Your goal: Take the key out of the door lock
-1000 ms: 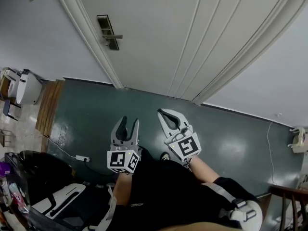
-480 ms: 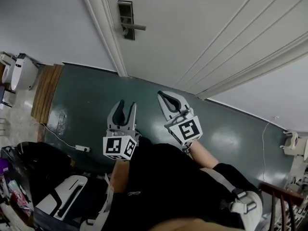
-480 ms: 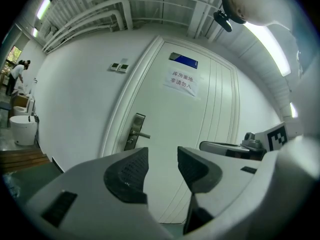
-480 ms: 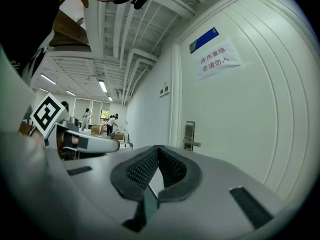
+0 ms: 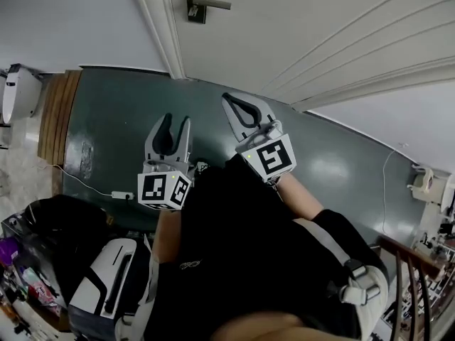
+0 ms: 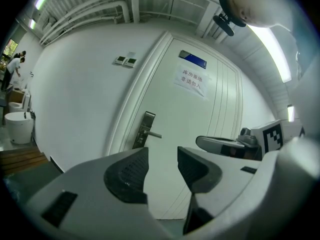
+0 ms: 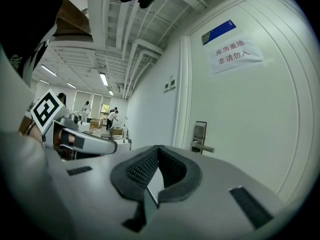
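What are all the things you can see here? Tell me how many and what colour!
door: one, white, straight ahead
lock plate: one, dark, with a silver lever handle, at the door's left edge
paper sign: one, white, high on the door
blue plate: one, just above the paper sign
wall switches: two, white, on the wall left of the door
floor: dark green, below the door
wooden step: one, brown, far left on the floor
power strip: one, white, on the floor at left, with a cable
left gripper: one, grey, jaws apart, nothing between them
right gripper: one, grey, jaws together, holding nothing
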Action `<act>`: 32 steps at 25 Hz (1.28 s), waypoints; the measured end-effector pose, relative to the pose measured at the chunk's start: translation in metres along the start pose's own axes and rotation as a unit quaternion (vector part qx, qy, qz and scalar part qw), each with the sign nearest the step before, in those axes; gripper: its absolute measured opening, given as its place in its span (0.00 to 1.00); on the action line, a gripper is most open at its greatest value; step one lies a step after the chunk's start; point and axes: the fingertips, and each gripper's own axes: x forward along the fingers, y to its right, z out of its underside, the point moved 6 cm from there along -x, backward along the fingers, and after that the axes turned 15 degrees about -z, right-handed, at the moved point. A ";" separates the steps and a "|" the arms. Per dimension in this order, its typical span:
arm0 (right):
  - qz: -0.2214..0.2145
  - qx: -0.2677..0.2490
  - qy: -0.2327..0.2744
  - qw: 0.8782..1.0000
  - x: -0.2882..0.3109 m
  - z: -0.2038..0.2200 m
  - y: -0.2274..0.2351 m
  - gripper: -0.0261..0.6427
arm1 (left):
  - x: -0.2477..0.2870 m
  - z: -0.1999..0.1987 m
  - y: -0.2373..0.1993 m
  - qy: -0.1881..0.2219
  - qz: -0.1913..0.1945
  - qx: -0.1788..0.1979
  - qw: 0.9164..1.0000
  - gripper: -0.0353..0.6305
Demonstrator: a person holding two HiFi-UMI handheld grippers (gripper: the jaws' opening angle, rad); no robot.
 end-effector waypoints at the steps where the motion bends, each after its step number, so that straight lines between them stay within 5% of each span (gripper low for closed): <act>1: 0.001 0.000 -0.003 1.000 0.004 0.001 0.001 0.05 | 0.004 0.000 -0.003 -0.002 0.002 -0.001 1.000 0.33; 8: 0.014 0.020 -0.004 1.000 0.029 0.009 0.028 0.05 | 0.040 0.002 -0.012 -0.019 0.025 -0.013 0.999 0.33; 15: 0.016 0.033 0.026 0.999 0.061 0.009 0.109 0.05 | 0.126 -0.016 -0.005 -0.022 0.033 0.006 0.999 0.33; 32: -0.006 0.061 0.038 0.997 0.115 0.016 0.205 0.05 | 0.246 -0.026 -0.001 -0.088 0.049 -0.032 0.994 0.33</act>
